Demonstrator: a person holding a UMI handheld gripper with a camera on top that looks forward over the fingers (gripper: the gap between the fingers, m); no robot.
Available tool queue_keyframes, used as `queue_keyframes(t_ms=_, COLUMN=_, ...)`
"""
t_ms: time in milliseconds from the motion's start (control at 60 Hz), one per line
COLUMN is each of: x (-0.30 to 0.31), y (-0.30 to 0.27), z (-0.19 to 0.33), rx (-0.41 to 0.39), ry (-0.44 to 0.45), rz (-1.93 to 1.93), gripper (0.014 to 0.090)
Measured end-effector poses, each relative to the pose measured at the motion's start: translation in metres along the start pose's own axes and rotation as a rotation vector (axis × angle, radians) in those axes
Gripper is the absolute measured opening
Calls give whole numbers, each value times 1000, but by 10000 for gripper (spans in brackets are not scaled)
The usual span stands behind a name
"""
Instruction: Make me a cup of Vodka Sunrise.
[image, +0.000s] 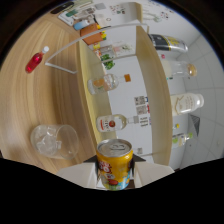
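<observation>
Between the fingers, at 6 o'clock, sits the can (115, 170), upright, with the gripper (115, 181) closed narrow on its sides. The cup (54, 141) of ice lies at 10 o'clock from it, near, on the table (30, 105).

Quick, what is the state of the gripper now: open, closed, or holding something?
Gripper: closed on the yellow can, one finger pressing each side.

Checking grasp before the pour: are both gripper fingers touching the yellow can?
Touching. In the gripper view the can sits between the gripper's white fingers, both pressed against its sides, no gap.
</observation>
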Motion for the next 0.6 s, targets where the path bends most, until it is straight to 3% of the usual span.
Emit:
queue_keyframes(t_ms=233, x=-1, y=-13, z=3, rx=10, ry=84, rz=-465, gripper=512)
queue_keyframes(t_ms=600, x=-18, y=-18, z=0, rx=18, ry=67, rz=-629, gripper=514)
